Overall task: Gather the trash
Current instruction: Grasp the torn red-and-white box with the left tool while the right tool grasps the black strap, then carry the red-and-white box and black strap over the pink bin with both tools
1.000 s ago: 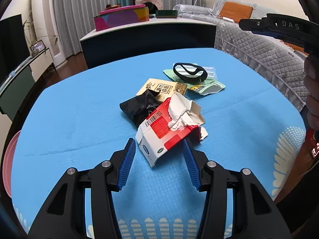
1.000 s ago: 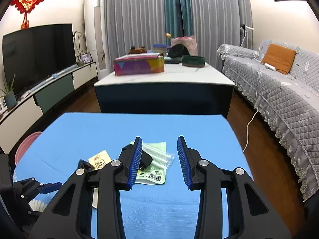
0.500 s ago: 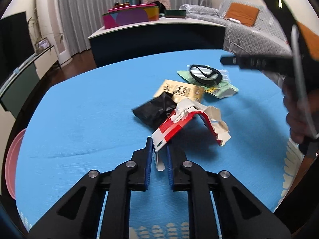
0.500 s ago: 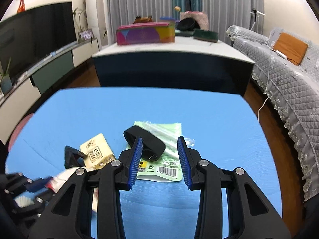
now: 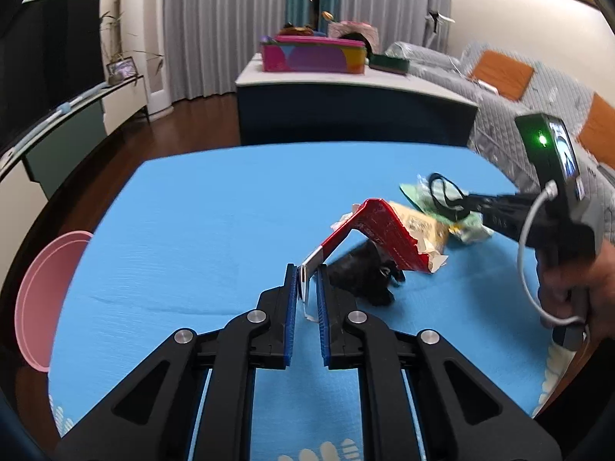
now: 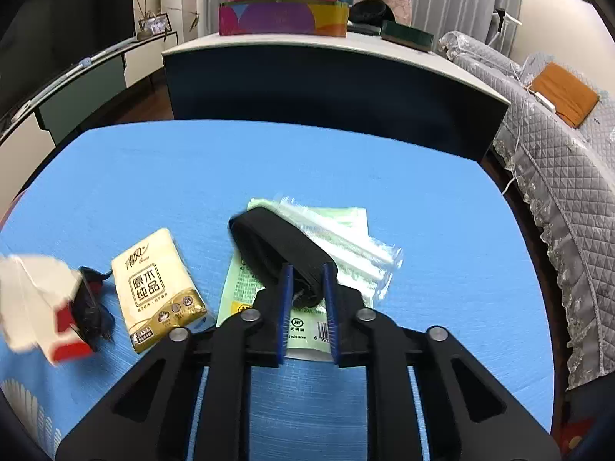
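Note:
My left gripper point(image 5: 307, 273) is closing on a flap of the torn red and white carton point(image 5: 378, 230), with the pads pressing on it. The gripped end is raised off the blue tablecloth point(image 5: 211, 211), above a crumpled black wrapper point(image 5: 361, 276). In the right wrist view, my right gripper point(image 6: 307, 269) is shut on the near end of a black elastic band point(image 6: 269, 238). The band lies on a green and clear plastic packet point(image 6: 346, 230). A yellow tissue pack point(image 6: 157, 284) lies to its left, beside the carton point(image 6: 27, 299).
A pink bin point(image 5: 46, 299) stands off the table's left edge. Behind the table is a dark counter point(image 6: 326, 80) with a colourful box point(image 6: 284, 15). A grey covered sofa point(image 6: 557, 153) runs along the right. A person's hand point(image 5: 576, 280) holds the right gripper.
The left gripper closed on the carton's flap and lifted it, swinging leftward. The right gripper came down over the black band and closed on its near end.

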`<state>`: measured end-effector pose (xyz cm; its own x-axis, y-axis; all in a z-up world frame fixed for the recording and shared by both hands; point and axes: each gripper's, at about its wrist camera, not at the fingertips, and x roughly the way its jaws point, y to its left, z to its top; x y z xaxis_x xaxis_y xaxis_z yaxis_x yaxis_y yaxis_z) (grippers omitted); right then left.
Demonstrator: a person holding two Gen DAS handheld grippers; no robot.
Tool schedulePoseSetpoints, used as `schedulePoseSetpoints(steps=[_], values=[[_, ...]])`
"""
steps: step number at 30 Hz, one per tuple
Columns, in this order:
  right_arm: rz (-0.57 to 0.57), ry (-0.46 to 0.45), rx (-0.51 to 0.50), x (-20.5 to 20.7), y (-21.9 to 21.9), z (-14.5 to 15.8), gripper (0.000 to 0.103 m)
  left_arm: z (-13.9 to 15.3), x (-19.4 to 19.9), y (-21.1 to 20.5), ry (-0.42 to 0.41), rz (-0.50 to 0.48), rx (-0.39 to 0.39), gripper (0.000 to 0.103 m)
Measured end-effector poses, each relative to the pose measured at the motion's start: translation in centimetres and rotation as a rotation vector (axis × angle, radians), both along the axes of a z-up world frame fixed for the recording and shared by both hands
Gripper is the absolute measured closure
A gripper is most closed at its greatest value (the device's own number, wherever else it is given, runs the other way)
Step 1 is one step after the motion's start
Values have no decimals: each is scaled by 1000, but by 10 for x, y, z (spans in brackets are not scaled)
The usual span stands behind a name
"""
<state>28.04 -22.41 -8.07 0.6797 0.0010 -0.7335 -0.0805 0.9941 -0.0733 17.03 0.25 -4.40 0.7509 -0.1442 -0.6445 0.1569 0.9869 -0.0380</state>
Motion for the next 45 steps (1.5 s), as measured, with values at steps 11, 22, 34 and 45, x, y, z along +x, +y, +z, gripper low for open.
schedulePoseSetpoints(steps=[11,22,34,45], values=[[-4,-106,33,-24,0,34,101,16,-1,11,-47,42,-12,93],[23,-183,93,-52,2,63,101,25,-2,21,-62,85,-35,93],[45,-267,110,-70,14,84,101,42,-5,44,-81,160,-70,93],[95,-329,123,-79,56,105,101,57,-7,69,-98,227,-87,93]])
